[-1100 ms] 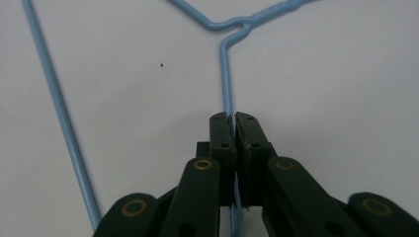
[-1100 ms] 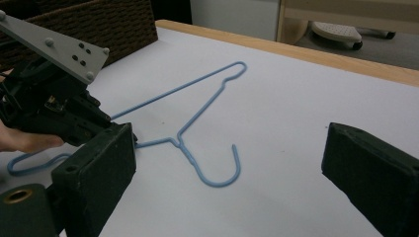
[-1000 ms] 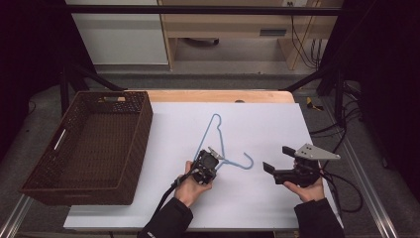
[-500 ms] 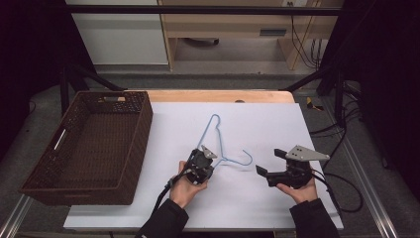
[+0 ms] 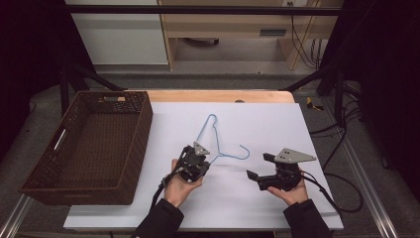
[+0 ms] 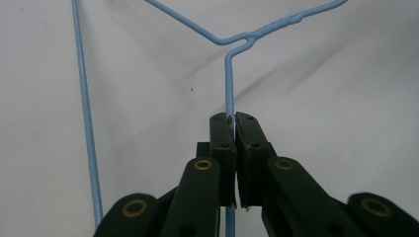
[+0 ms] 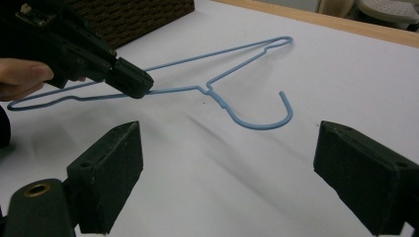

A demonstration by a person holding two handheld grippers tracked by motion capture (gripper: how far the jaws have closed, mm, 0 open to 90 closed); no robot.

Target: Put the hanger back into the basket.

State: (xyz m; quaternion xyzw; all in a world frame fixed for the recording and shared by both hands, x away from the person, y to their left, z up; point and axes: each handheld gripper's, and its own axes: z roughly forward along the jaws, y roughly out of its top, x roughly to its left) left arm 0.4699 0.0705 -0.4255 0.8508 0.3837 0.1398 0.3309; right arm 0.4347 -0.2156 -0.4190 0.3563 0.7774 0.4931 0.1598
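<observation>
A light blue wire hanger (image 5: 216, 138) lies over the white sheet in the middle of the table. My left gripper (image 5: 204, 160) is shut on its lower wire close to the neck; in the left gripper view the pads (image 6: 222, 133) pinch the hanger (image 6: 229, 79). The hook (image 7: 262, 121) hovers slightly above the sheet and casts a shadow. To the right of the hook, my right gripper (image 5: 258, 166) is open with nothing between its jaws, which have just been closing a little. The right gripper view looks between its own jaws (image 7: 230, 148) at the hook and at the left gripper (image 7: 136, 84).
A dark woven basket (image 5: 144, 119) stands empty at the table's left. The white sheet (image 5: 267, 124) covers the table, with a wooden edge (image 5: 218, 95) at the back. Cables trail from both grippers toward the front and right.
The right gripper has moved left, toward the hanger's hook. The left gripper has shifted slightly left with the hanger in its grip.
</observation>
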